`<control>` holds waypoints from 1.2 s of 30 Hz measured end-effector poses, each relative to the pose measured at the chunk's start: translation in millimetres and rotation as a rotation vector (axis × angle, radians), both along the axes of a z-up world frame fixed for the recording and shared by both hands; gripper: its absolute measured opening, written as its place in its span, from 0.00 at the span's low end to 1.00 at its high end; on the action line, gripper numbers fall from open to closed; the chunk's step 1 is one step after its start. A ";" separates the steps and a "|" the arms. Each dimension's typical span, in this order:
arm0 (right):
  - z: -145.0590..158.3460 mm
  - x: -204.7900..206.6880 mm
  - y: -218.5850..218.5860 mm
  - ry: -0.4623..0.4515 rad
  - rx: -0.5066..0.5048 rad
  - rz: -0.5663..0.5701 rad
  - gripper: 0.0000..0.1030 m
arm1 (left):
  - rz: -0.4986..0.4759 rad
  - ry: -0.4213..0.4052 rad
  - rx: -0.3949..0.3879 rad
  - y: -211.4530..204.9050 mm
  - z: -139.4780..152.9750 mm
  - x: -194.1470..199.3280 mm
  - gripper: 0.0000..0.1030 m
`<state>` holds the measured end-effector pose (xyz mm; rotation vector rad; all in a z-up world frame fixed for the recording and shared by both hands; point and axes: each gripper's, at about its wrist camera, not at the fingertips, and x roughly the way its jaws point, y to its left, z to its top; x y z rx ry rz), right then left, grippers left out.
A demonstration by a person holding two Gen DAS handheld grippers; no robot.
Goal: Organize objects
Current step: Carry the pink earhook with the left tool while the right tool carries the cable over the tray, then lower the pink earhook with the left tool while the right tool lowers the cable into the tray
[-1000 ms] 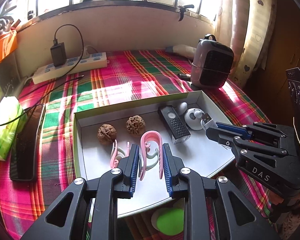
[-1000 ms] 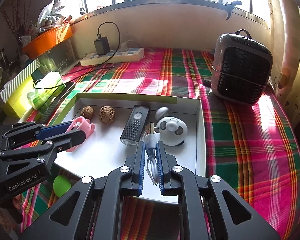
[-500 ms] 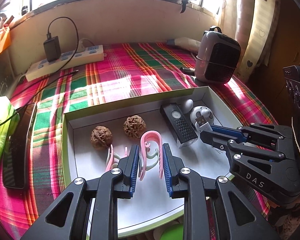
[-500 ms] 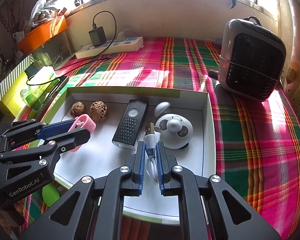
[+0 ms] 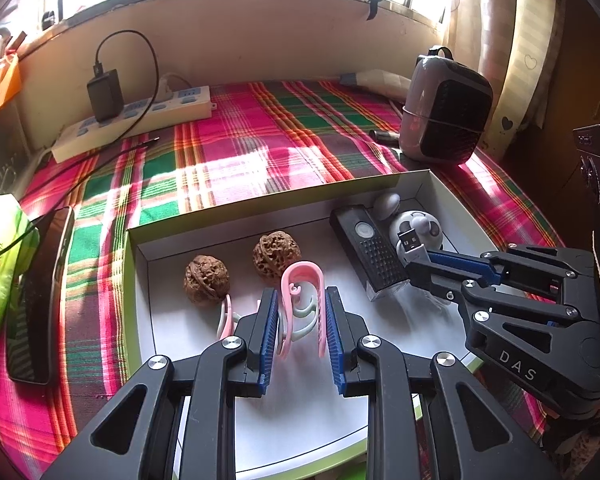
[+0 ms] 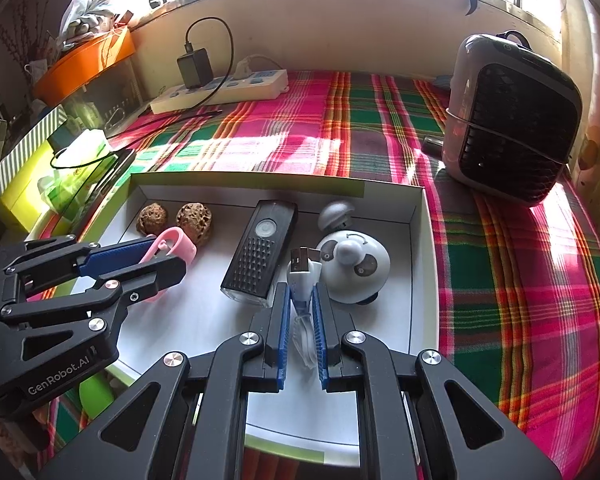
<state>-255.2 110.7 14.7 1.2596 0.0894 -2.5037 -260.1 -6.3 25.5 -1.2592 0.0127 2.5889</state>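
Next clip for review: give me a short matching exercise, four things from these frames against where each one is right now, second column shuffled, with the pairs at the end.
Things:
1. pink hook
2. USB cable
3. walnuts
4. black charger

Places:
A. plugged into the power strip
B. held in the left gripper
C. lying on the floor of the box
D. held in the right gripper

Pairs: 1-B, 2-D, 3-C, 4-A

Tablecloth (image 6: 380,128): woven plaid cloth, matt. Box (image 6: 418,256): smooth white card, matt. Two walnuts (image 5: 277,255): rough, pitted shells. Pink hook (image 5: 302,280): smooth plastic, slight sheen. Black light (image 6: 260,252): plastic, studded grip texture. Cable plug (image 6: 300,259): shiny metal tip, white plastic sleeve. Heater (image 6: 512,120): glossy plastic shell, black mesh grille. Finger pads (image 5: 269,334): blue ribbed rubber.
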 end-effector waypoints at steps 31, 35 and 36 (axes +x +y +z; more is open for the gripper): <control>-4.4 -10.7 -5.5 0.011 0.025 -0.008 0.12 | 0.052 -0.006 -0.035 -9.3 -7.8 -5.1 0.21; -5.0 -11.0 -4.7 0.015 0.027 -0.012 0.12 | 0.051 -0.007 -0.034 -9.4 -7.9 -5.2 0.21; -5.3 -10.9 -4.2 0.015 0.025 -0.013 0.12 | 0.050 -0.006 -0.035 -9.4 -7.9 -5.3 0.21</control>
